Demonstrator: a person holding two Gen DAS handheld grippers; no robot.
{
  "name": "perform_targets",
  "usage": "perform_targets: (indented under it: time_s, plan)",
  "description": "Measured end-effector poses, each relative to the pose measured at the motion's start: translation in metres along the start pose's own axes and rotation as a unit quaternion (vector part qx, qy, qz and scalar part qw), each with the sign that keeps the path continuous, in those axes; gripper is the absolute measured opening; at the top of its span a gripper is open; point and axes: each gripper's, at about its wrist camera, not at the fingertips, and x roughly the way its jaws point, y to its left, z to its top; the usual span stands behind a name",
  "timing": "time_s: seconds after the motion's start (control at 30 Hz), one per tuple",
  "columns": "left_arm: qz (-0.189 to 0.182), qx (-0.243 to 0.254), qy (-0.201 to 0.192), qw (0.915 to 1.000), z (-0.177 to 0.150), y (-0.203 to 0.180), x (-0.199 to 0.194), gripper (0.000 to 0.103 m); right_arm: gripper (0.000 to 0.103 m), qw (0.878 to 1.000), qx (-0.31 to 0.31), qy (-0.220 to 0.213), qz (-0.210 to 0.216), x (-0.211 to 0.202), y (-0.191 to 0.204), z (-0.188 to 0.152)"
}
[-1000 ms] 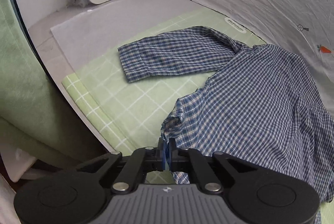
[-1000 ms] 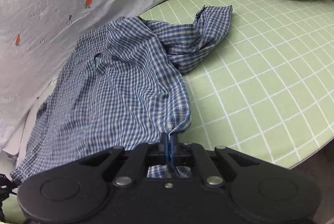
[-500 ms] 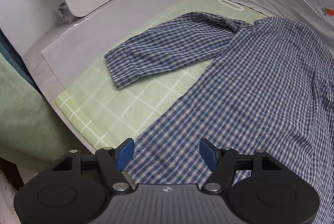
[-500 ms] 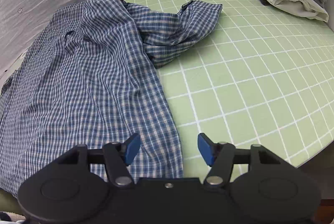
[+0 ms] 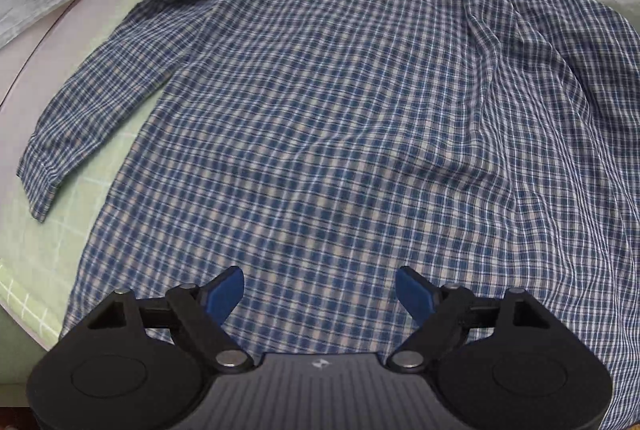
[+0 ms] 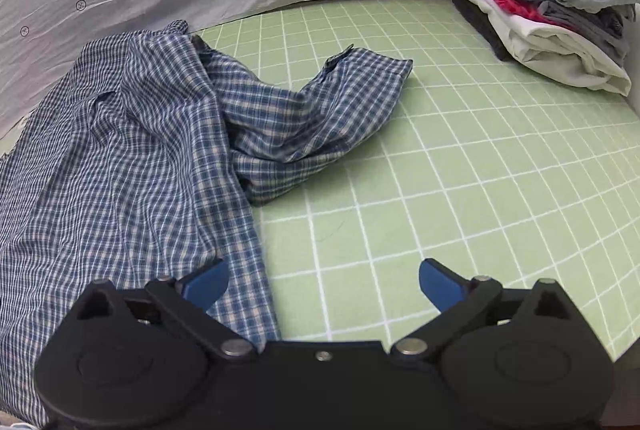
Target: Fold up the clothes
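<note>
Item: one checked shirt [image 5: 340, 117], spread flat on the green grid mat [image 6: 460, 189], ready for folding.

Step in hand, as I judge it: spreading done, sleeves next. The right sleeve [image 6: 320, 121] lies bunched and wants drawing straight. Count: one shirt, two sleeves, one stack of folded clothes [image 6: 552, 9] (far corner), two claws. Left claw [image 5: 320, 290] and right claw [image 6: 323, 280] both opening, gripping nothing.

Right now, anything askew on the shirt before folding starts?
Yes. The right sleeve lies bunched and twisted on the green mat beside the shirt, not flat like the left sleeve. The body has wrinkles near the collar. Both tongs are opening, holding nothing.
</note>
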Motion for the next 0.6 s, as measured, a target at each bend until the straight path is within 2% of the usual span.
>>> perform_targets:
  time_s: [0.2, 0.3, 0.37, 0.43, 0.6]
  plan:
    - [-0.007, -0.017, 0.018, 0.9997, 0.028, -0.023, 0.026, 0.084, 0.103, 0.999, -0.016, -0.041, -0.03, 0.02, -0.012, 0.046]
    - [0.002, -0.015, 0.016, 0.9998, 0.045, -0.033, 0.036, 0.091, 0.103, 0.997, -0.029, -0.05, -0.048, 0.044, -0.01, 0.079]
    - [0.001, -0.016, 0.017, 0.9997, 0.054, -0.037, 0.041, 0.095, 0.102, 0.998, -0.012, -0.052, -0.036, 0.063, -0.01, 0.102]
    - [0.002, -0.015, 0.019, 0.9997, 0.061, -0.041, 0.047, 0.103, 0.102, 0.999, 0.004, -0.048, -0.025, 0.084, -0.006, 0.122]
    - [0.003, -0.035, 0.022, 0.9991, 0.073, -0.042, 0.05, 0.103, 0.096, 0.999, -0.007, -0.028, -0.016, 0.126, 0.01, 0.151]
